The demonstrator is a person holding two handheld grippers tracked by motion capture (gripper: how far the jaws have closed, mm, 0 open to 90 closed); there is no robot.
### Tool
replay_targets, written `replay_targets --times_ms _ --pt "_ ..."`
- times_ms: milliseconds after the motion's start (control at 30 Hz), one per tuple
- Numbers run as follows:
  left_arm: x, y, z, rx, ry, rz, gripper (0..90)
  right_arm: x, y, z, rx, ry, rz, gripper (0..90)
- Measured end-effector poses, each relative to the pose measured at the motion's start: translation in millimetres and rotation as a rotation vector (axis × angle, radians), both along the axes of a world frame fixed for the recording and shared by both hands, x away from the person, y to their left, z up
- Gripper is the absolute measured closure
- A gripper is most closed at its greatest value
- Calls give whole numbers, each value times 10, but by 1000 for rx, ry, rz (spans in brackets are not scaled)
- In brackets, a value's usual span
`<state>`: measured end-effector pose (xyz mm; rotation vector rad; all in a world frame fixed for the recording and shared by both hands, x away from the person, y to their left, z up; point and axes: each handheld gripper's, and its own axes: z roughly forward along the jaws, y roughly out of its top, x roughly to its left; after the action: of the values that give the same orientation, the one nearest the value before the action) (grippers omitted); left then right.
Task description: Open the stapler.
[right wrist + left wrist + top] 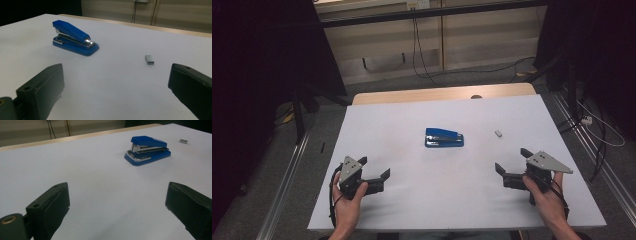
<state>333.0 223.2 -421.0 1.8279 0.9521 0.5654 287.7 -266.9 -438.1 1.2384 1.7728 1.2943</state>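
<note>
High view: blue metal-and-plastic stapler (444, 137) mid-tabletop, small grey staple block (498, 133) nearby. Left gripper (374, 174), right gripper (512, 161): wide open, empty. Likely rigid, moderately heavy, smooth; grasp across long sides.

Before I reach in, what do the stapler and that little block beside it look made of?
Stapler: glossy blue shell, probably painted metal or hard plastic, with bright chrome-looking metal at its magazine and base edge, which catches glare. Small block: grey, dull metallic sheen, likely a strip of steel staples, though too small to be sure. Both lie on the matte white table.
</note>
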Motion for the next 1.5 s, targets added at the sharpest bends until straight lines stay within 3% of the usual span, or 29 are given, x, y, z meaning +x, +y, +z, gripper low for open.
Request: replay_targets --times_ms 367,467,567,667,767,900,1033,1267,1500 --pt "78 -116 2 -21 17 -51 61 40 212 -11 -18 -4 44 4" --pt "105 -131 -1 -40 20 -46 61 95 270 -15 12 -21 45 4" --pt "116 -146 12 -45 28 -32 61 138 309 3 8 -26 56 3" --pt "130 -165 27 -21 20 -42 61 167 365 24 -2 -30 75 3" --pt "153 -183 36 -48 20 -64 58 211 427 48 -2 -46 106 6" --pt "204 -230 15 -29 12 -69 49 292 516 56 -9 -48 126 10" --pt "267 -244 -7 -42 18 -71 47 358 590 58 -15 -51 139 10" --pt "352 -339 1 -29 13 -104 46 431 698 94 -2 -95 195 11" --pt "454 -473 -7 -29 26 -126 55 520 753 91 2 -84 190 15"
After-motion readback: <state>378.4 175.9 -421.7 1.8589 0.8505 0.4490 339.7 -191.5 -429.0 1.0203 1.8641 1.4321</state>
